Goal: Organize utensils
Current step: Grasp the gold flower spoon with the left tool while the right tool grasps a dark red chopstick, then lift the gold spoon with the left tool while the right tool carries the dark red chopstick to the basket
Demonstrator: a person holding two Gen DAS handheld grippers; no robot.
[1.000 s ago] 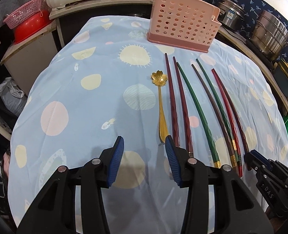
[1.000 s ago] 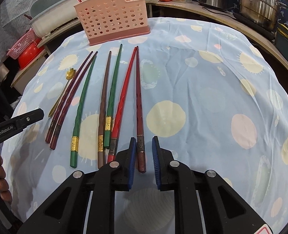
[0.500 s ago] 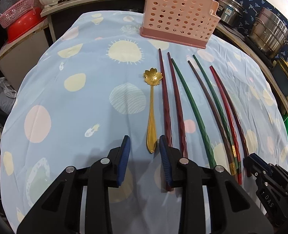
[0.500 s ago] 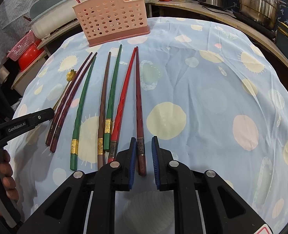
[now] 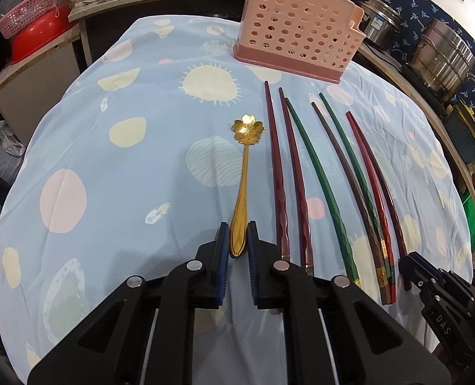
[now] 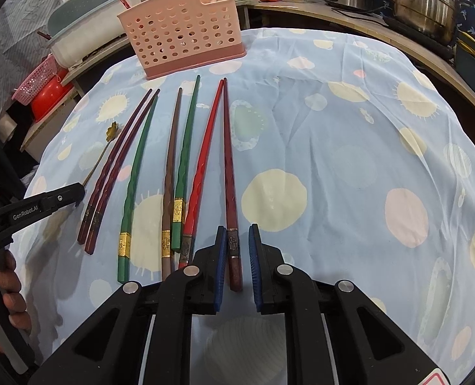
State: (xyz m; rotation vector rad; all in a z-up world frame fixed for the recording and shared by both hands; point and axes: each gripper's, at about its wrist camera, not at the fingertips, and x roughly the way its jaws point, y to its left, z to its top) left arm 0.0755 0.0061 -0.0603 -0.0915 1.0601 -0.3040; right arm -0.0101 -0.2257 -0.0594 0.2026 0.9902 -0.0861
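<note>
Left wrist view has the left gripper (image 5: 237,240), jaws just narrowed, flanking the gold spoon (image 5: 243,189) handle, seemingly pinching it for the pink basket (image 5: 298,29); right wrist view alone shows the right gripper (image 6: 235,250), jaws nearly together yet gapped around the dark-red chopstick (image 6: 229,173)

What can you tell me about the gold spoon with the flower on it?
The spoon is shiny gold and looks like metal. Its bowl is shaped like a five-petal flower, and a thin stem widens into a rounded handle. It lies flat on the blue spotted cloth, flower end pointing toward the pink basket, left of the chopsticks and not touching them. The handle end sits between the blue pads of the left tool, whose jaws have just been closing around it; whether they press on it yet is unclear.
</note>
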